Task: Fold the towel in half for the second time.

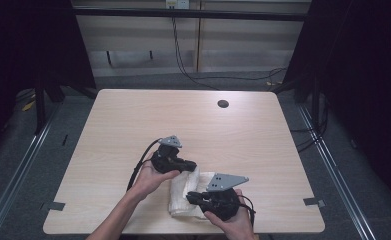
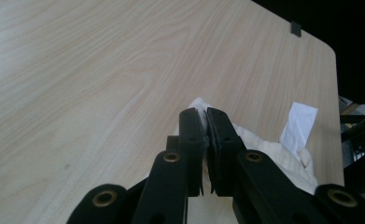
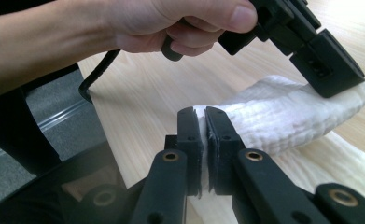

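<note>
While both grippers, left gripper (image 1: 189, 165) and right gripper (image 1: 192, 197), pinch the white towel (image 1: 183, 192) low in frame, folding on the bench (image 1: 183, 120) looks half done.

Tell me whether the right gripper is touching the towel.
Touching. The right gripper view shows the right gripper with its jaws shut on an edge of the white towel, cloth pinched between them.

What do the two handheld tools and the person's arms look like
Both tools, the left tool and the right tool, are black, with two flat-faced jaws on brass-pinned links. Each carries a grey three-cornered plate on top and trails a black cable. The forearms are bare.
</note>
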### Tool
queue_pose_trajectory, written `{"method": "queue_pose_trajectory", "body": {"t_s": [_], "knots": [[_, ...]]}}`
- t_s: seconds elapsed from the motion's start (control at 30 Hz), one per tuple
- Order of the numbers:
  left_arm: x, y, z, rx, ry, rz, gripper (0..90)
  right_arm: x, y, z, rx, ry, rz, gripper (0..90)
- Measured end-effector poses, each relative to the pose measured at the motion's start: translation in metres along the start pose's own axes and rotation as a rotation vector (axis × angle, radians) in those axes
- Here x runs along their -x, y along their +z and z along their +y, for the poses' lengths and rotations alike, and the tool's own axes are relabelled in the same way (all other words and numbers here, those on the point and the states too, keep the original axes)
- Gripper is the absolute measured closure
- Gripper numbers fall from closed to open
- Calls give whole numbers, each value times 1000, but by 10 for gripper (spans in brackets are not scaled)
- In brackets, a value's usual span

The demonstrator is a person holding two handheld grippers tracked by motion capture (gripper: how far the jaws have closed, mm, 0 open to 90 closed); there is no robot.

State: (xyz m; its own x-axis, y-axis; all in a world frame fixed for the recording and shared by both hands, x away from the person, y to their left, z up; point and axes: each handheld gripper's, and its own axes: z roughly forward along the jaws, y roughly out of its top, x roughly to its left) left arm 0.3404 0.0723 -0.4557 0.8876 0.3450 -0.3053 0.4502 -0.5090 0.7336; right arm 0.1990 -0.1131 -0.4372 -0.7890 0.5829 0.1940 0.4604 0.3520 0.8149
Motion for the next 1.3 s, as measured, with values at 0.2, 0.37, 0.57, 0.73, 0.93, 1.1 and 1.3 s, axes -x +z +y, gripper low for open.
{"method": "queue_pose_trajectory", "body": {"t_s": [0.2,0.37,0.57,0.73,0.93,1.1,1.3], "knots": [[0,15,3,-2,-17,-5,856,10,-1,-14,-49,15,-27,850],[2,28,3,-20,-5,10,853,21,-3,-24,-79,15,-33,847],[-2,43,-1,-27,-44,3,836,28,-1,-42,-116,-7,-68,807],[-2,49,-3,-19,-46,-13,795,31,-1,-48,-142,6,-61,757],[-1,50,-1,2,-50,-35,761,32,-4,-51,-149,15,-65,676],[2,47,3,34,-44,-44,707,33,-10,-53,-137,28,-71,610],[3,36,5,46,-33,-32,633,39,-17,-56,-147,29,-82,600]]}}
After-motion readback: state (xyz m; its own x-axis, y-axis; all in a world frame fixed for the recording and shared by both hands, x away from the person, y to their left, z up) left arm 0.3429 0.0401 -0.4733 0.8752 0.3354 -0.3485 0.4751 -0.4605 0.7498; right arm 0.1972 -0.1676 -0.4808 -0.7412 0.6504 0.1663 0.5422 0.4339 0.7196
